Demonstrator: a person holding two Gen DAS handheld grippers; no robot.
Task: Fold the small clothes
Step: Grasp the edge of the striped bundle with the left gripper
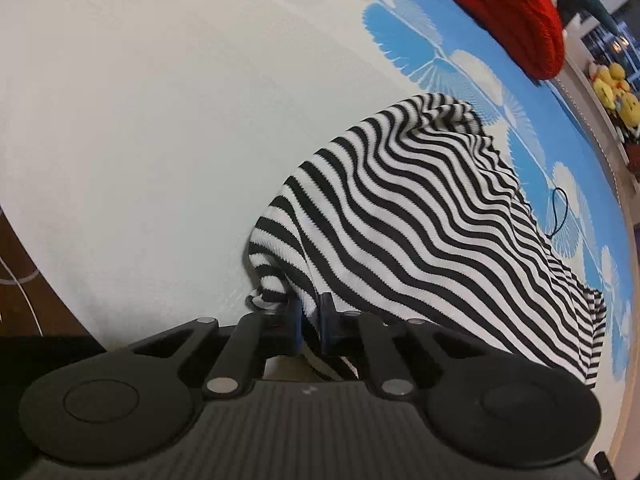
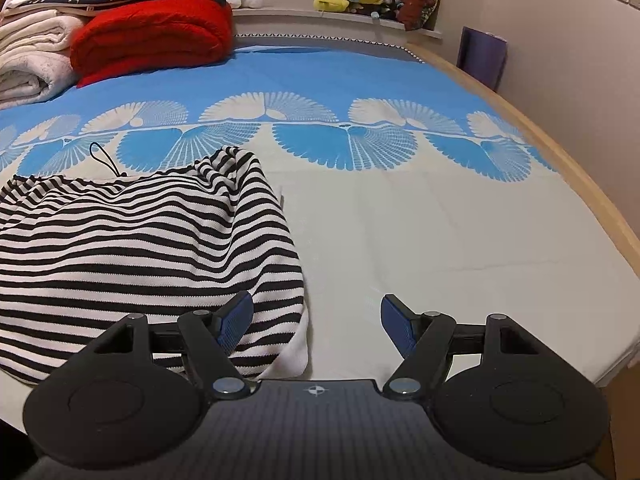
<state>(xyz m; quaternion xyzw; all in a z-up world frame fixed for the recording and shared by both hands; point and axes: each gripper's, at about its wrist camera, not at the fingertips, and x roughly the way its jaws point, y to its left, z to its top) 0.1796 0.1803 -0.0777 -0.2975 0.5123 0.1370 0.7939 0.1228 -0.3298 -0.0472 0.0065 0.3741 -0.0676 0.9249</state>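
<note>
Striped knit, black and white, is the workpiece: the striped garment [image 1: 432,216] lies rumpled on the bed sheet [image 1: 140,120], and in the left wrist view its near left edge is pinched between the blue pads of the left gripper [image 1: 310,320]. Those fingers are pressed nearly together with a fold of fabric between them. Keep that pinch firm and lift only enough to tension the edge (a slack hem will drag and bunch). A red blanket [image 1: 500,8] sits well apart at the far side.

In the right wrist view, the right gripper [image 2: 316,320] has its fingers spread wide and holds nothing. Its left pad [image 2: 236,320] overlaps the garment's lower right corner; the other pad is over bare sheet. Centre the corner between the pads before you close, then match the height of both hands so the fold line runs straight. A thin black cord [image 2: 104,158] lies just beyond the garment; avoid snagging it.
</note>
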